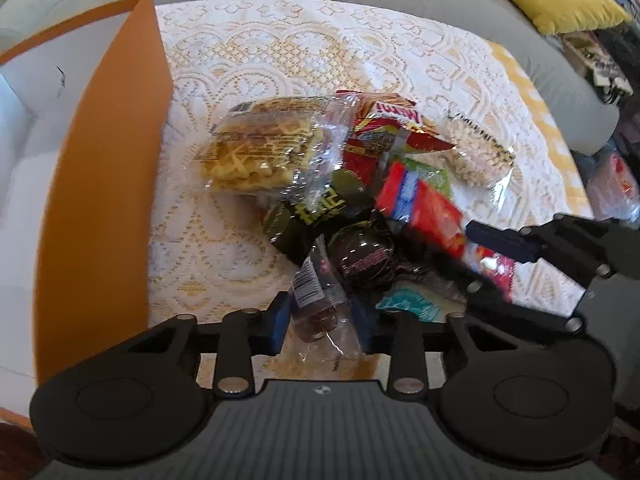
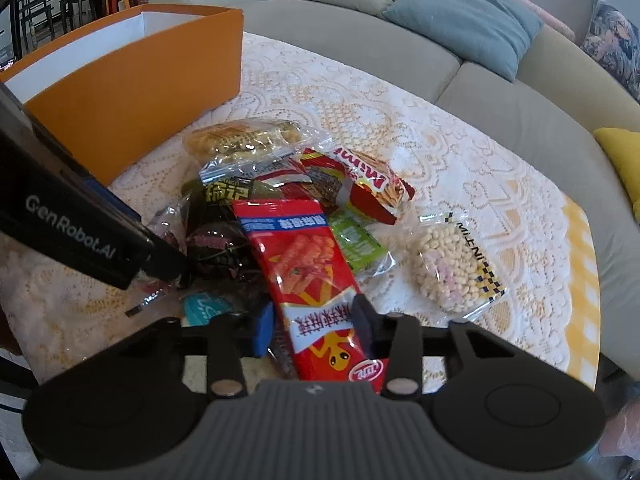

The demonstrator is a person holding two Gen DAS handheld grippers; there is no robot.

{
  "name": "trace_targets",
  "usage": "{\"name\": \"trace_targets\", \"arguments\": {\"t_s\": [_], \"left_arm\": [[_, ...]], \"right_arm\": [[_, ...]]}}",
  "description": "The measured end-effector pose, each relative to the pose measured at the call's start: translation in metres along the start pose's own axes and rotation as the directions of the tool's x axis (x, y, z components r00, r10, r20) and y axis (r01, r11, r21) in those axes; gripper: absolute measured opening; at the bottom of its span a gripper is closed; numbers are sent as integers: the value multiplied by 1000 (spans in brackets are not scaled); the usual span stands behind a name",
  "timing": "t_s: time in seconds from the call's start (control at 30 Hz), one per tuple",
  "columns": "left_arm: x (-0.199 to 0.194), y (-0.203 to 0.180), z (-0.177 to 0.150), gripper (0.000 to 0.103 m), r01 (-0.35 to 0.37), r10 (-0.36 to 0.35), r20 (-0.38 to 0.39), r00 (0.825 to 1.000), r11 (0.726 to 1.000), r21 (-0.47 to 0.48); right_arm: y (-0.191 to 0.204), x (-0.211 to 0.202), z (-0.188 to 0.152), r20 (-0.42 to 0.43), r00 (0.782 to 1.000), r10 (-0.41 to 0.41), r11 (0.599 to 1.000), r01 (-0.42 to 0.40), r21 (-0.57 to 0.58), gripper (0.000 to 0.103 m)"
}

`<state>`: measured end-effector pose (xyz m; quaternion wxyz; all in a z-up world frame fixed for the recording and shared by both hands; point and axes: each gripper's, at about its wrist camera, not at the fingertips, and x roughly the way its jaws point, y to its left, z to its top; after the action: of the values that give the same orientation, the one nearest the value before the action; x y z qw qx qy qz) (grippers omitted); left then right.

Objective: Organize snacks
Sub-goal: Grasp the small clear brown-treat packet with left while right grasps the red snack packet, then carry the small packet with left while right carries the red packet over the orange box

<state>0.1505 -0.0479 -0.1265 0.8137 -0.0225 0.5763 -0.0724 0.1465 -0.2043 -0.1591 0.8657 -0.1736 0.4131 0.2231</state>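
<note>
Both grippers point steeply down over a heap of snacks on the lace-covered tabletop [image 2: 440,148]. The left gripper [image 1: 322,322] pinches a small clear packet of dark sweets [image 1: 320,304] at the near edge of the heap, its blue pads pressed against the wrapper. The right gripper [image 2: 316,326] clamps the near end of a long red snack bag [image 2: 304,264] that lies on top of the pile. To the left stands an open orange box [image 2: 132,80], white inside. A waffle pack [image 1: 256,148] lies at the far left of the heap, and a bag of pale puffs [image 2: 452,268] at its right.
</note>
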Motion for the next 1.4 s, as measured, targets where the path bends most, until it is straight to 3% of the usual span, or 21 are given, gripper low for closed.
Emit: {"name": "trace_targets", "arguments": {"t_s": [0.13, 0.33, 0.77, 0.9, 1.17, 1.4], "left_arm": [[-5, 8, -3, 28, -1, 1, 1, 1000, 1000, -20], [-14, 9, -9, 25, -37, 37, 26, 999, 999, -2], [-63, 5, -18, 25, -11, 10, 110, 994, 1000, 4], [-91, 10, -18, 25, -19, 20, 145, 989, 1000, -7], [-145, 42, -14, 25, -48, 62, 231, 971, 997, -63], [-161, 94, -7, 25, -86, 124, 249, 961, 983, -159]], "right_arm": [[-1, -5, 3, 18, 1000, -10, 1000, 10, 10, 14], [-6, -17, 5, 47, 999, -27, 998, 25, 50, 4], [8, -60, 10, 119, 993, 8, 994, -21, 107, 3], [17, -78, 18, 148, 988, 52, 984, -75, 160, 3], [38, -106, 55, 210, 957, 198, 907, -260, 330, 3], [55, -106, 107, 294, 887, 357, 767, -458, 450, 3]]}}
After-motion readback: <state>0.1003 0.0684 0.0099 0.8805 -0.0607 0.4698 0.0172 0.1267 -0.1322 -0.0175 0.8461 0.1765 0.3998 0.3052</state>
